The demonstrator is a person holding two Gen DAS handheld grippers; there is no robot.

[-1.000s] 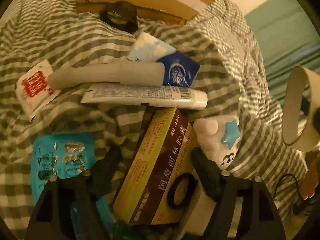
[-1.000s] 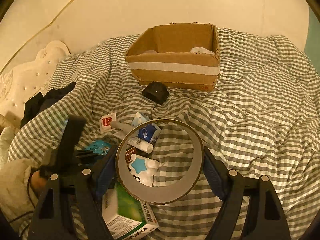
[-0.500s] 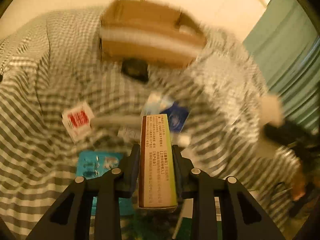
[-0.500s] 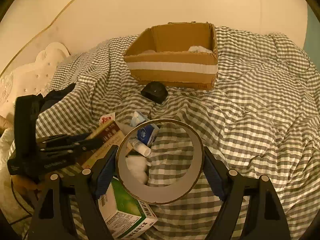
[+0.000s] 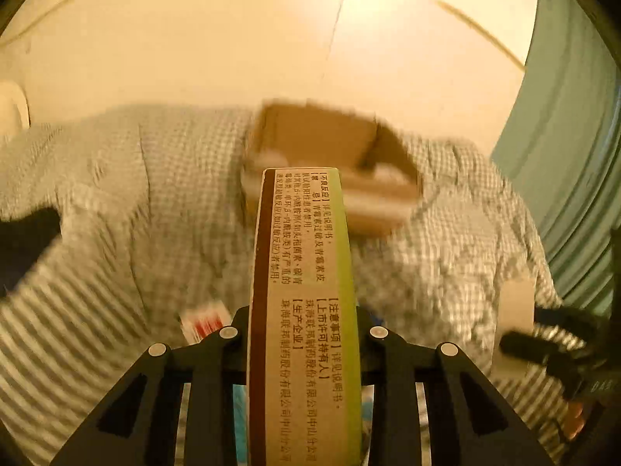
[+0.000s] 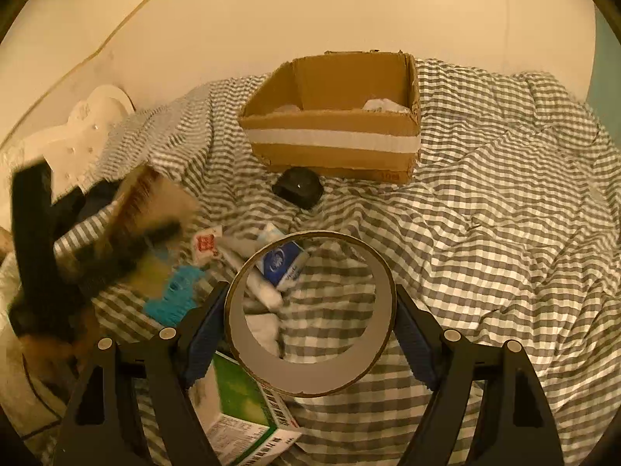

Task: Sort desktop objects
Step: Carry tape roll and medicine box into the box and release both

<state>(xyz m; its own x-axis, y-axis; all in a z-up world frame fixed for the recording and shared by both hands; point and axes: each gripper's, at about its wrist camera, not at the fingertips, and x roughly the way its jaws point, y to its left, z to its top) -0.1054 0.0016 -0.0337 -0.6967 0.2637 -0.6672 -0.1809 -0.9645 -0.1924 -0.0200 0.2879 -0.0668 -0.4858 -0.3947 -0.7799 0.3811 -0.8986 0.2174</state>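
My left gripper is shut on a brown and green medicine box, held edge-up above the bed. It points toward the open cardboard box. In the right wrist view the left gripper and its box are a blur at the left. My right gripper is shut on a tape roll, held above the pile. The cardboard box stands at the back on the checked bedcover.
On the bedcover lie a blue packet, a white tube, a red and white sachet, a teal blister pack, a green box and a black object. A white headboard is at left, a teal curtain at right.
My left gripper closed on the medicine box, lifted it off the pile and swung up toward the cardboard box. My right gripper stayed nearly still with the tape roll.
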